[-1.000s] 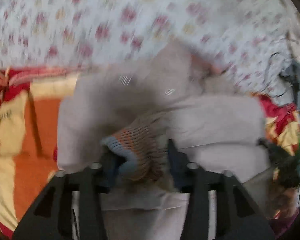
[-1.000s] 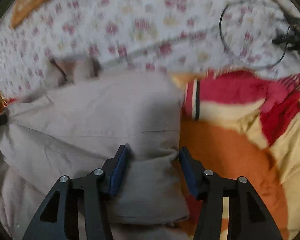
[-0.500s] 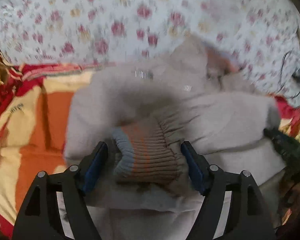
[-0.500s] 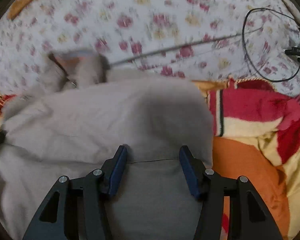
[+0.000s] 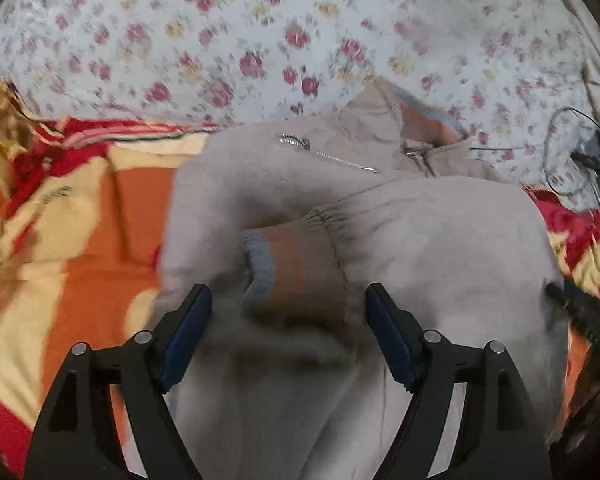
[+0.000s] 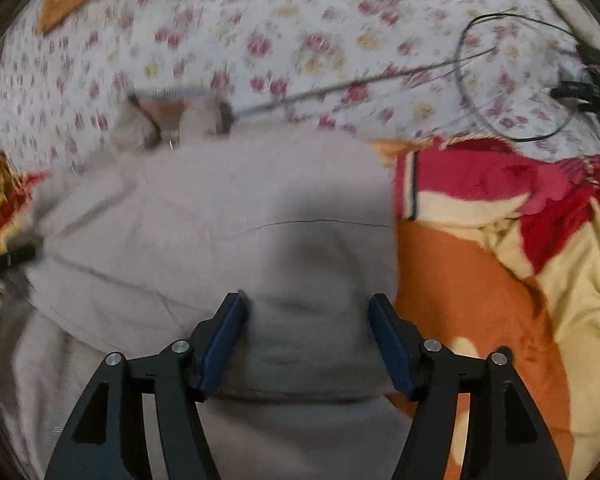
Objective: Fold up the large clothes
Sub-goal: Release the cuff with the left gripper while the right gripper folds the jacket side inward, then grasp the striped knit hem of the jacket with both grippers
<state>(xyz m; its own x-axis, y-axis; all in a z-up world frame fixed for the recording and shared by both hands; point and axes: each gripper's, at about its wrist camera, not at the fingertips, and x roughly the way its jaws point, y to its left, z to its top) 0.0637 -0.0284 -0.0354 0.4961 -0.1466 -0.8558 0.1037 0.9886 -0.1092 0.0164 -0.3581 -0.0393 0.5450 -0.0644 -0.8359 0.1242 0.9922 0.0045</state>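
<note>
A beige zip jacket (image 5: 420,232) lies partly folded on the bed; it also shows in the right wrist view (image 6: 228,216). Its ribbed cuff (image 5: 296,272), striped orange and blue-grey, lies on top of the body between my left gripper's fingers. The silver zip (image 5: 328,154) and collar (image 5: 424,120) lie beyond. My left gripper (image 5: 288,304) is open above the cuff and holds nothing. My right gripper (image 6: 308,312) is open above the jacket's right side near its edge. The right gripper's tip (image 5: 572,300) shows at the right of the left wrist view.
An orange, red and cream blanket (image 6: 500,264) lies under the jacket, also on the left in the left wrist view (image 5: 72,216). A white floral sheet (image 5: 260,28) covers the far side. Black cables (image 6: 520,80) lie at the far right.
My left gripper has let go of the cuff and opened wide, leaving it on the jacket. Both grippers have drawn back from the jacket, and the right one stays open.
</note>
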